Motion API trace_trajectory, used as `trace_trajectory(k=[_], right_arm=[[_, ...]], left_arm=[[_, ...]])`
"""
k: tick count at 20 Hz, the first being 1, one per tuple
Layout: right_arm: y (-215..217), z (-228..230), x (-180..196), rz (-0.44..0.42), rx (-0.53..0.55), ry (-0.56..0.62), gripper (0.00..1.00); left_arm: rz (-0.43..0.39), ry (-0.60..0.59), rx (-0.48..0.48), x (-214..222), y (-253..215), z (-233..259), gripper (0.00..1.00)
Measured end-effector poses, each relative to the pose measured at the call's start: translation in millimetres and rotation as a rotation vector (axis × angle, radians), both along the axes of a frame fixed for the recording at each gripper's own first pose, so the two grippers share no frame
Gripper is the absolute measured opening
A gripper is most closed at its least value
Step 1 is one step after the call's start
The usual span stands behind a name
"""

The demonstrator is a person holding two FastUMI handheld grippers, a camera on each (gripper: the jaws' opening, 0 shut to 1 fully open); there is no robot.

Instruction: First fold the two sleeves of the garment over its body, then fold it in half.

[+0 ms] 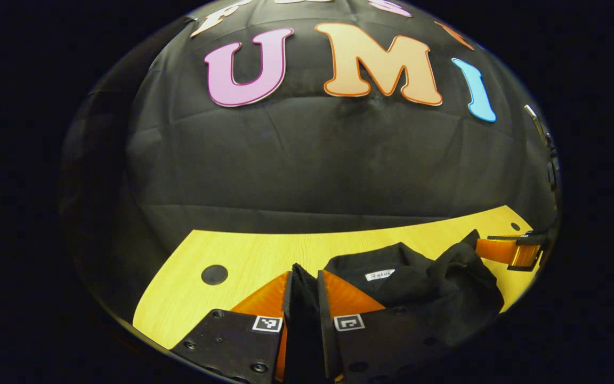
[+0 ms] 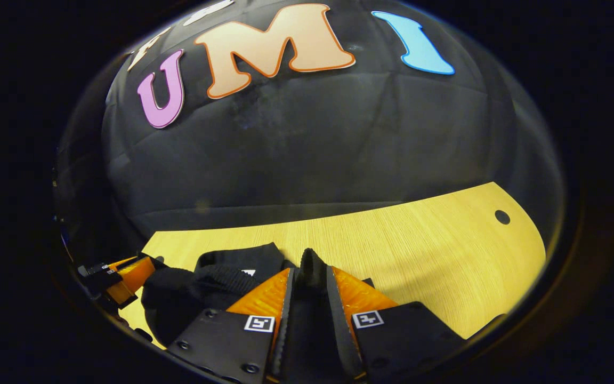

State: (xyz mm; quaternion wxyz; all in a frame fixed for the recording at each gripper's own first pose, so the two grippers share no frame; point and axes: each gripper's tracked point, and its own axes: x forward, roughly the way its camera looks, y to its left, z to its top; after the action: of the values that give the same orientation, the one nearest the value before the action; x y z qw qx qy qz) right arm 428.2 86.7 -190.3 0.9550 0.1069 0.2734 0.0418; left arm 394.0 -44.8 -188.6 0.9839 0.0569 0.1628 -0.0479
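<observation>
We are inspecting a black fabric garment with a small white neck label (image 1: 413,277) lying bunched on the pale yellow wooden table with round dark holes (image 1: 243,256). In the left gripper view the garment is sitting at the near right of the table, its collar and label facing up and a dark mound of cloth heaped just right of the label. In the right gripper view the same garment (image 2: 216,277) is lying at the near left.

We are judging the task to be in its later part: no sleeve is lying stretched out on the bare wood, so the sleeves appear to be folded in already, though the bunching is hiding them and we cannot confirm this. The half fold is looking under way rather than finished, since both grippers are holding cloth raised instead of leaving a flat packet.

The left gripper (image 1: 301,282) is nearly closed, with a ridge of black cloth pinched upright between its two fingers. The right gripper (image 2: 311,274) is likewise clamping a narrow fold of the garment, its fingers pressing from both sides. Each gripper is also showing in the other's view, at the outer edge beside the garment. What is remaining, in our judgement, is laying the held edge down and releasing.
</observation>
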Motion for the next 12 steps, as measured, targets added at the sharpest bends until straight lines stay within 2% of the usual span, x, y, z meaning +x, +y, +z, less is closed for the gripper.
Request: trace_trajectory(k=[1,4,7,10,12], right_arm=[[-2,3,0,0.001,-0.007,-0.014,0.39],[3,19,-9,0.027,-0.004,-0.041,0.89],[3,35,-18,0.047,-0.019,-0.069,0.89],[1,66,-44,0.079,-0.056,-0.124,0.98],[0,95,-66,0.1,-0.079,-0.19,0.94]], left_arm=[[-0.007,-0.011,-0.007,0,-3,4,0.39],[-0.005,-0.023,-0.025,-5,-3,13,0.94],[0.007,-0.022,-0.055,-17,0,23,0.96],[0.035,-0.039,-0.063,-37,9,45,0.96],[0.051,-0.061,-0.069,-56,15,68,0.97]])
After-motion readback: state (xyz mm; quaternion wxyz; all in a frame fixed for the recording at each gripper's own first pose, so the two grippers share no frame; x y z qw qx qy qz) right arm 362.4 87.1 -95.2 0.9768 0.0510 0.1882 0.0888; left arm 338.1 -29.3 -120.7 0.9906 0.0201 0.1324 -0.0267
